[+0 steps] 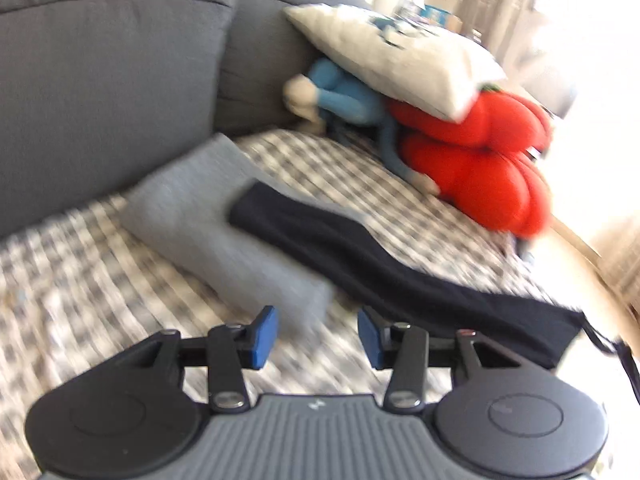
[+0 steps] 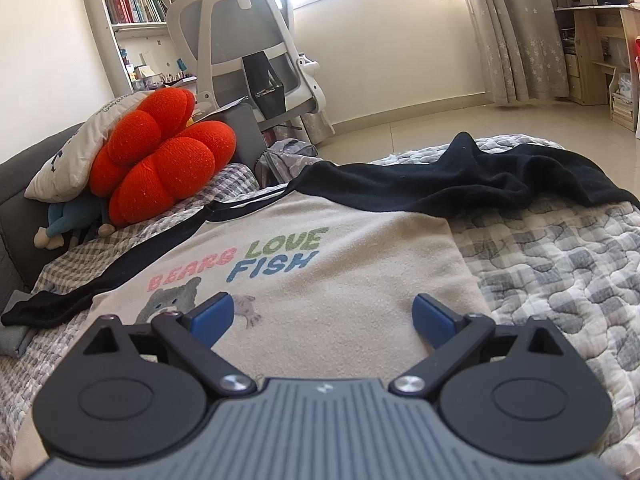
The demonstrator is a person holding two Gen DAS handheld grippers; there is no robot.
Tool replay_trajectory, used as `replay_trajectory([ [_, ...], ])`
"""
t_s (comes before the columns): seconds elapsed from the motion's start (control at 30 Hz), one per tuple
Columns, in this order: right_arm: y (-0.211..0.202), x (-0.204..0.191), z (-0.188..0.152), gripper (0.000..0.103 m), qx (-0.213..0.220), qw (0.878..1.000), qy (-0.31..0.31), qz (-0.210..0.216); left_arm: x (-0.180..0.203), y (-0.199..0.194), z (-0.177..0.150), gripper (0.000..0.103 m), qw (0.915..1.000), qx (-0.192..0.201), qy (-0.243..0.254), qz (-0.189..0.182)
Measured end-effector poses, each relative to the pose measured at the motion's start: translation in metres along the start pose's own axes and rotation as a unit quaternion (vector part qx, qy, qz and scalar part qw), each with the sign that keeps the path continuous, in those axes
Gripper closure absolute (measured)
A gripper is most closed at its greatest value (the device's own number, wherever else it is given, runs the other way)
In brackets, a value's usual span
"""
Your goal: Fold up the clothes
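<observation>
In the right wrist view a cream T-shirt (image 2: 320,280) with a bear print and black sleeves lies flat on the checkered quilt (image 2: 560,280). One black sleeve (image 2: 460,184) is bunched at its far right. My right gripper (image 2: 322,318) is open and empty, just above the shirt's lower front. In the blurred left wrist view my left gripper (image 1: 318,334) is open and empty above the quilt (image 1: 100,280). Just ahead of it lie a folded grey garment (image 1: 216,224) and a long black sleeve (image 1: 400,268).
A red flower cushion (image 2: 160,156), a white pillow (image 2: 76,152) and a blue plush toy (image 2: 72,216) are piled against the grey sofa back (image 1: 100,80). A white office chair (image 2: 248,48) stands on the tiled floor beyond, with bookshelves and curtains behind.
</observation>
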State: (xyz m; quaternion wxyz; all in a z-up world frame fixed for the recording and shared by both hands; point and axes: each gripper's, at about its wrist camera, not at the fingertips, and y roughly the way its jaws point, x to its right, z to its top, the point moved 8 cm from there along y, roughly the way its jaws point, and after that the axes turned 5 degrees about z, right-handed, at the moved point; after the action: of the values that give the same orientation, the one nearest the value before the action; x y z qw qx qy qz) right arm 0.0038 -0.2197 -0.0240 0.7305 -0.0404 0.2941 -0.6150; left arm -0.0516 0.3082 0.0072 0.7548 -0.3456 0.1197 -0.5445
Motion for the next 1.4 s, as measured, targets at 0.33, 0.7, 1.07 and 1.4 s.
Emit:
replay_trajectory([
  [0.33, -0.087, 0.023, -0.029, 0.007, 0.018, 0.999, 0.02, -0.031, 0.136, -0.049, -0.139, 0.058, 0.9884, -0.008, 0.097, -0.117],
  [0.7, -0.149, 0.031, -0.062, 0.073, 0.009, 0.998, -0.017, -0.056, 0.156, -0.059, -0.157, 0.098, 0.984, 0.013, 0.149, -0.097],
  [1.07, -0.18, 0.034, -0.04, 0.095, 0.013, 1.0, 0.027, -0.008, 0.152, -0.08, -0.143, 0.1, 0.984, 0.006, 0.153, -0.091],
  [1.4, -0.166, 0.047, -0.068, 0.093, -0.034, 0.999, 0.019, -0.019, 0.154, -0.064, -0.158, 0.095, 0.9814, -0.01, 0.181, -0.063],
])
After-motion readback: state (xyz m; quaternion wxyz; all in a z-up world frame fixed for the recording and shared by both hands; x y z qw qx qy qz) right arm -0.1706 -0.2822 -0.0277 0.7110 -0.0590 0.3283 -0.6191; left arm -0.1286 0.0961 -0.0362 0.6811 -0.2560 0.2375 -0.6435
